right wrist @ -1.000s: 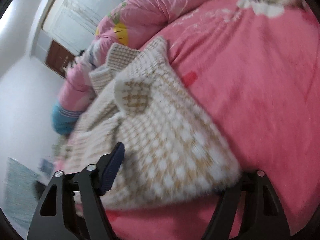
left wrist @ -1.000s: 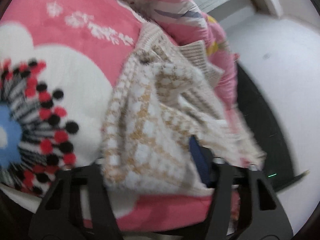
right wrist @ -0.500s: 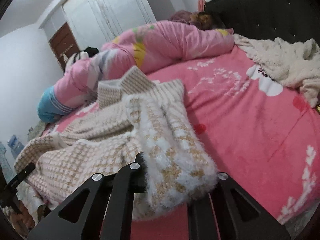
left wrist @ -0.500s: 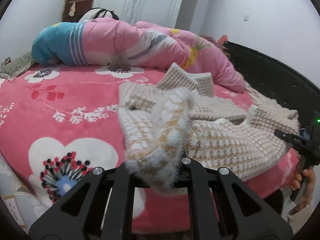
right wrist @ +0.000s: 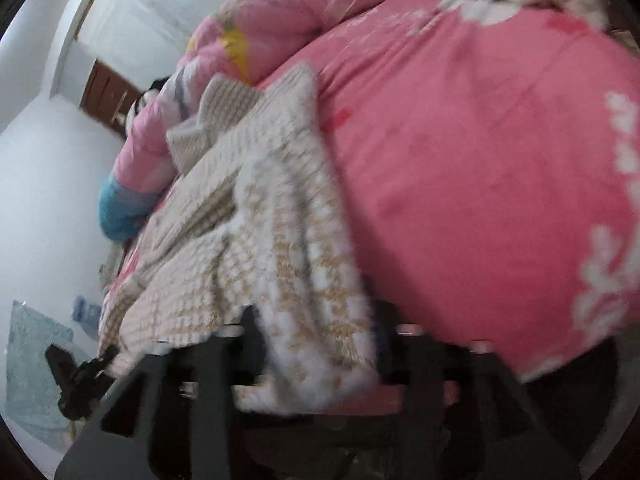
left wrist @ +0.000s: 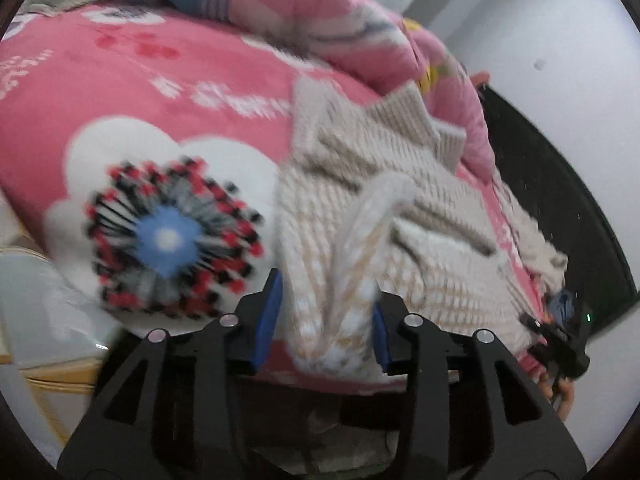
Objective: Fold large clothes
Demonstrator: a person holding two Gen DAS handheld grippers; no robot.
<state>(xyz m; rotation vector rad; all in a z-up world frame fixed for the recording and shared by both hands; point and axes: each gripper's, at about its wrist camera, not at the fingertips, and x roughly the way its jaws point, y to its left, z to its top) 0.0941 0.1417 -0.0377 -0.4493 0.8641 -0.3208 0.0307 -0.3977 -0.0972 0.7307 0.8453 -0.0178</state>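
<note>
The sweater [left wrist: 384,216] lies rumpled on the pink bed [left wrist: 120,92], just in front of the rolled quilt [left wrist: 320,8]. Both claws are opening. The left gripper [left wrist: 326,316] has a sweater fold between its 2 blue pads [left wrist: 266,320], gap showing. The right gripper [right wrist: 320,344] has sweater edge between its jaws; contact is too blurred to tell.

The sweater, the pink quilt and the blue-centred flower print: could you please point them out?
sweater [left wrist: 400,216], left wrist view, on its knitted middle.
pink quilt [right wrist: 288,12], right wrist view, on its rolled bulk.
flower print [left wrist: 166,240], left wrist view, on its blue centre.
</note>
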